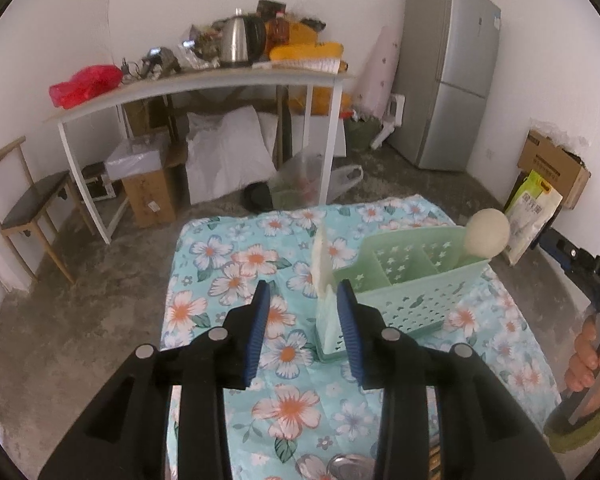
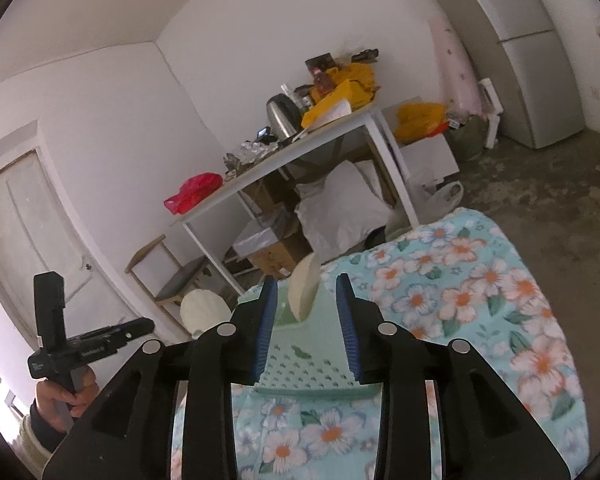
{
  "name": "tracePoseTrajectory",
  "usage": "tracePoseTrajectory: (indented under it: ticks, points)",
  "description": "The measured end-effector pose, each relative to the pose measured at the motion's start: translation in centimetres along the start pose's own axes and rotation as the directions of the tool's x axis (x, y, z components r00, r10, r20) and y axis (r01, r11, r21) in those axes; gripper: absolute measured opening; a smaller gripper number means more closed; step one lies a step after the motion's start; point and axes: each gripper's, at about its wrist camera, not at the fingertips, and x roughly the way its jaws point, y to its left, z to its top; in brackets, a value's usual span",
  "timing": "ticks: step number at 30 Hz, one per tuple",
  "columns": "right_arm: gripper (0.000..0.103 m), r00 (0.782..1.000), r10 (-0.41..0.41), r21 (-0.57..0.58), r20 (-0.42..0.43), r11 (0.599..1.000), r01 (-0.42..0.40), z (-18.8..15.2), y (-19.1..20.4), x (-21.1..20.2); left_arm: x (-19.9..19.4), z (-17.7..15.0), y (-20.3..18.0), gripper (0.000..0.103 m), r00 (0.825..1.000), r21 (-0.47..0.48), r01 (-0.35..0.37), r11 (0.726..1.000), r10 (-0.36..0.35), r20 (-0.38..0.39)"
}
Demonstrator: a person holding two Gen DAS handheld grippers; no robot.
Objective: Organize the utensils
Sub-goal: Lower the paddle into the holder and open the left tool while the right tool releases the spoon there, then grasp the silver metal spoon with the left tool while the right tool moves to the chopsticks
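Both claws stand apart and grip nothing: the left claw [image 1: 304, 292] hangs above the flowered cloth [image 1: 236, 276], and the right claw [image 2: 307, 284] sits just near of the green utensil caddy [image 2: 308, 364]. The caddy [image 1: 412, 280] stands on the table toward its far right, with two cream spoons upright in it, one at each end [image 1: 487, 236] [image 1: 322, 264]. Beyond the table lie a bare concrete floor [image 1: 80, 312], a cluttered white desk [image 1: 204, 84] against the far wall, a wooden chair [image 1: 28, 208] at far left and a grey fridge [image 1: 452, 76] at far right.
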Motion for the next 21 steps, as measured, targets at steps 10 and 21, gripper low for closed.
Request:
tracePoseTrajectory:
  ticks: [10,21]
  points:
    - [0.041,0.977,-0.115,-0.067,-0.179,0.992,0.104,-7.7,1.5,-2.4,-2.8,-7.2,0.7,0.035,0.999,-0.048,0.033,0.998,-0.035,-0.032]
    - [0.041,0.923,-0.163,-0.098,-0.348,0.986,0.137,-16.1,2.9,-3.3,1.8,-14.7,1.7,0.035,0.949,-0.292,0.175,0.94,-0.24,-0.206]
